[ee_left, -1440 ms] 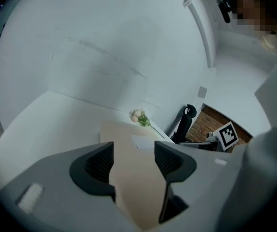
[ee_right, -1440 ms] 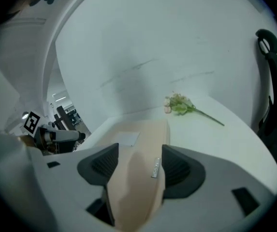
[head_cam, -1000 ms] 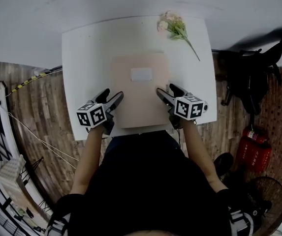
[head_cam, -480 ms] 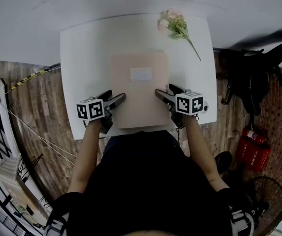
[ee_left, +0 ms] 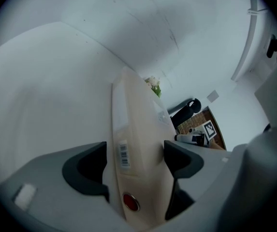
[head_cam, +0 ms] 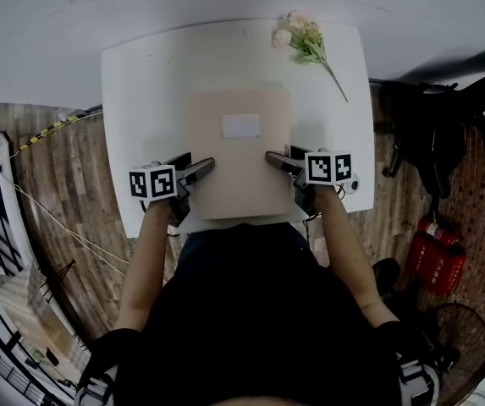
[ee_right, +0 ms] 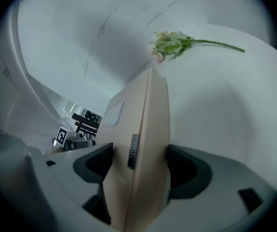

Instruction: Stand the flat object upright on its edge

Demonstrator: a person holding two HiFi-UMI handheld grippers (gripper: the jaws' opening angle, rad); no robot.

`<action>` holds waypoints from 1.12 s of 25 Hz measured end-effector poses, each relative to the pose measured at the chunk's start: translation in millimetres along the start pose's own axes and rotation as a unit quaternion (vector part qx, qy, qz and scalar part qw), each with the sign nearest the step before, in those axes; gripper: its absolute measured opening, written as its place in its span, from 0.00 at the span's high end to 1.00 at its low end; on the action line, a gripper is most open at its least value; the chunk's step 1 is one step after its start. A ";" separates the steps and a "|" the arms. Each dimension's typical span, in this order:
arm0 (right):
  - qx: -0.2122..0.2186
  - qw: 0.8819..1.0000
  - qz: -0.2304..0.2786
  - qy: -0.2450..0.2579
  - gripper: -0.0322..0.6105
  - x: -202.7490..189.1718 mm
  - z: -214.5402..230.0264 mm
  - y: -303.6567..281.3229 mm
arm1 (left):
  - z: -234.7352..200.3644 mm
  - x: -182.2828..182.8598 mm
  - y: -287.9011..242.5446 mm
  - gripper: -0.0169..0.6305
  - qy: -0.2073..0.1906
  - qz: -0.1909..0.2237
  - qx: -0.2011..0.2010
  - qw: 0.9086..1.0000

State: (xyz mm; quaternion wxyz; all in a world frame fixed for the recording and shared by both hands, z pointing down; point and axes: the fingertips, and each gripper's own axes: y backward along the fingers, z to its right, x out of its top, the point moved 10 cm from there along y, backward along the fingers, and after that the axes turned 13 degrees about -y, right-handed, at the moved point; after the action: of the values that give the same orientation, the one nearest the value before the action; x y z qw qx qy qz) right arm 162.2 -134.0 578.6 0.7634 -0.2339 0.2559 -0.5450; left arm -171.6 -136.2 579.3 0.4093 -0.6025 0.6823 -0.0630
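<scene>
Beige flat object (head_cam: 238,155) lies on the desk (head_cam: 140,83), its side edges between the just-opened, unclamped jaws of the left hand-held gripper (head_cam: 198,170) and the right hand-held gripper (head_cam: 278,161); grasp stage, likely next: clamp, then tip upright.

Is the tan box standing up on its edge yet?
No, the box lies flat: its wide labelled face looks up from the table.

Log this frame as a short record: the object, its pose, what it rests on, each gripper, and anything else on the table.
object: beige box, pale label on top
pose: lying flat, not yet on its edge
support: white table
left gripper: jaws apart, just been opening; the box's left edge sits between them
right gripper: jaws apart, just been opening; the box's right edge sits between them
other: flower sprig near the far right corner, apart from the box
</scene>
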 end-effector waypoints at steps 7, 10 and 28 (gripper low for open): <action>-0.010 1.000 -0.017 0.001 0.45 3.5 -0.9 -2.1 | -1.2 2.5 -1.0 0.41 -0.003 -0.018 0.001 1.000; -0.012 1.000 -0.023 0.000 0.45 4.1 -1.3 -0.8 | 0.1 1.6 -2.1 0.45 0.009 -0.020 -0.010 1.000; -0.017 0.997 -0.015 0.076 0.45 21.5 -52.2 26.9 | 33.3 27.9 29.0 0.48 -0.037 0.000 0.011 0.999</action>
State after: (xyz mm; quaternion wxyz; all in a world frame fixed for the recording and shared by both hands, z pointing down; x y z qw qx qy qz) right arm 153.6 -150.6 518.9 0.7295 -0.2088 0.3188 -0.5680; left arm -171.1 -139.3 527.2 0.4403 -0.6002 0.6660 -0.0482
